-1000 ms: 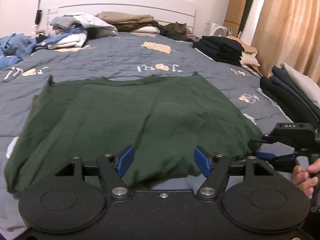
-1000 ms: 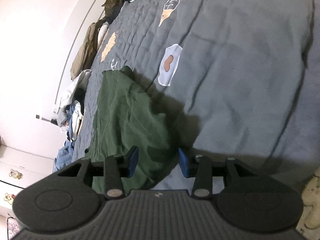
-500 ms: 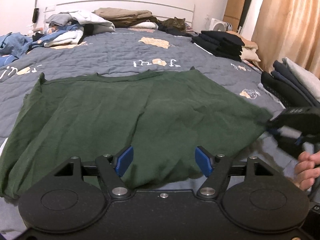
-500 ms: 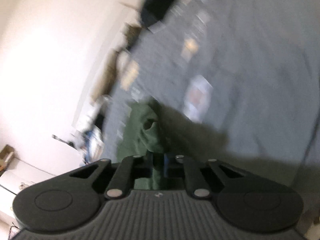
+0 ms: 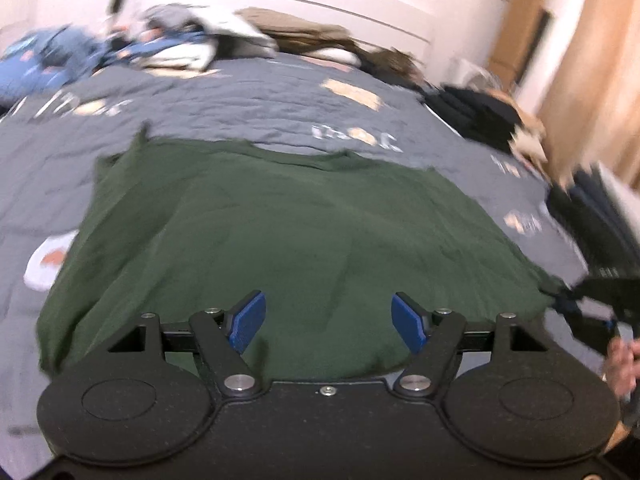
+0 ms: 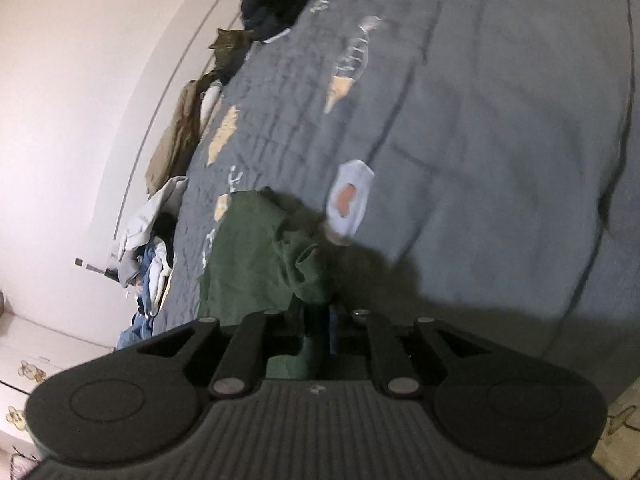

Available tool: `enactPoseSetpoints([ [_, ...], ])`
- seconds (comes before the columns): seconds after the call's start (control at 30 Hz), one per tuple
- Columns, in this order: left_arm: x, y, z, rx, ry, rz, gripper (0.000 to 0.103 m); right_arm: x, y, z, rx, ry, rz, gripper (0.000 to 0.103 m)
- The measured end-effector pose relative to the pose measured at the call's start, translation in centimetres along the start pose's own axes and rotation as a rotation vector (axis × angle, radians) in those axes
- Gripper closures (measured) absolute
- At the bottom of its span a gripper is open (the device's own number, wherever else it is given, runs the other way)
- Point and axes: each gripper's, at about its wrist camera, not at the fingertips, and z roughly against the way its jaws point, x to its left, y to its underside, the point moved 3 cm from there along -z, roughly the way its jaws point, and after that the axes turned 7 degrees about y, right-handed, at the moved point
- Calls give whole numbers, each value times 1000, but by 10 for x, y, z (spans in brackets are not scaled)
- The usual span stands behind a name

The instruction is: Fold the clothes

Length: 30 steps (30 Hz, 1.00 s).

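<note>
Left wrist view: my left gripper [image 5: 328, 318] has slid sideways since a second ago, jaws released above the near hem of the dark green knit garment [image 5: 288, 232], spread flat mid-bed on the grey quilted bedspread [image 5: 248, 92].

Right wrist view: my right gripper [image 6: 320, 320], previously released, now pinches the garment's right edge, though its jaws are opening slightly. Soft, light, limp cloth; best taken at corners.

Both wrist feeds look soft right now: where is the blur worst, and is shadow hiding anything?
Left wrist view: motion blur smears the far clothes piles; the green shirt stays readable. Right wrist view: quilt softly blurred, heavy shadow beside the right gripper, darkening the pinched cloth.
</note>
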Motion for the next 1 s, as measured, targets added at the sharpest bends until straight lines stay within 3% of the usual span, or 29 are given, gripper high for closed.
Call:
enactPoseSetpoints([
  [0.17,46,-11,28,-94,-92,145,34,14,2,29,-54,8,31,81],
  [0.33,94,-25,60,-163,-183,230,32,50,9,36,-95,-55,159,67],
  [0.5,135,-30,85,-205,-233,311,31,80,55,2,84,-146,264,63],
  [0.7,144,-23,88,-136,-266,203,33,119,114,-16,196,-188,478,60],
  [0.8,153,-4,88,-110,-226,304,33,134,139,-20,239,-213,540,58],
  [0.9,167,21,85,-124,-62,565,33,145,164,-24,304,-244,546,56],
  [1.0,172,39,82,-148,26,707,33,152,187,-31,395,-278,510,56],
])
